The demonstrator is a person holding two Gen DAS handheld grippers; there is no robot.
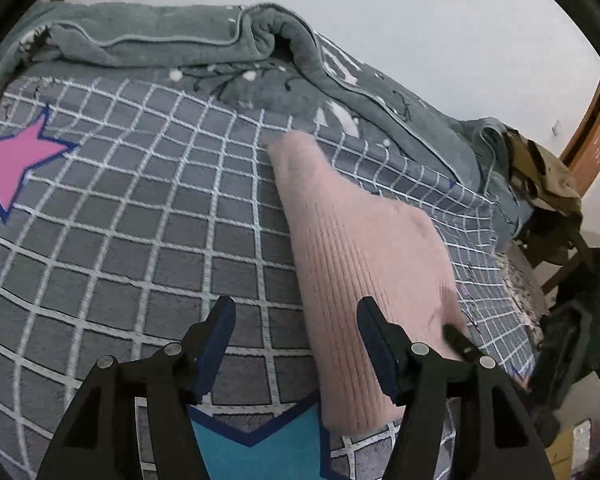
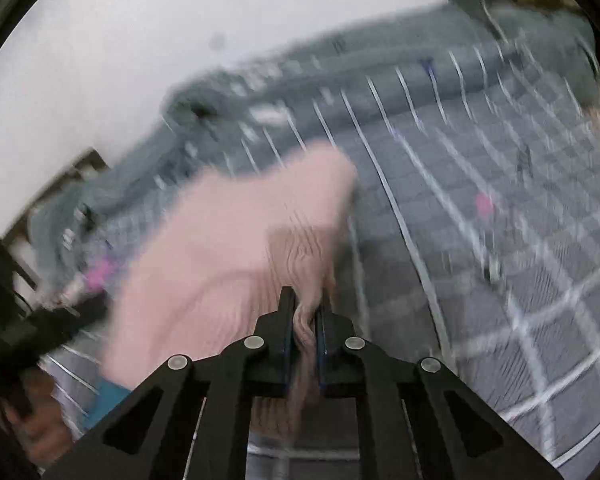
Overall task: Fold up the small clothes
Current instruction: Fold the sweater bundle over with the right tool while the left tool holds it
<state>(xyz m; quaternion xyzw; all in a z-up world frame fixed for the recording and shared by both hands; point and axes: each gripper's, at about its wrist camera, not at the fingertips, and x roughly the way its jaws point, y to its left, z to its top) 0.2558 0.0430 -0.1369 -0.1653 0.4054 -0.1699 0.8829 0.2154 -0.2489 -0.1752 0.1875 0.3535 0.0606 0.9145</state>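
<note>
A pink ribbed knit garment (image 1: 352,256) lies in a long strip on the grey checked bedspread (image 1: 140,240). My left gripper (image 1: 296,320) hovers open just above the bed. Its left finger is over bare bedspread and its right finger (image 1: 374,336) is over the garment's near part; the pads press on nothing. In the blurred right wrist view my right gripper (image 2: 304,306) is shut on a bunched edge of the pink garment (image 2: 228,248), which stretches away up and to the left. A dark tip (image 1: 458,338) at the garment's right edge looks like that gripper.
A rumpled grey-green blanket (image 1: 180,36) runs along the bed's far side by the white wall. A pink star (image 1: 12,164) and a teal patch (image 1: 256,444) are printed on the bedspread. A wooden chair with clothes (image 1: 548,184) stands past the bed's right edge.
</note>
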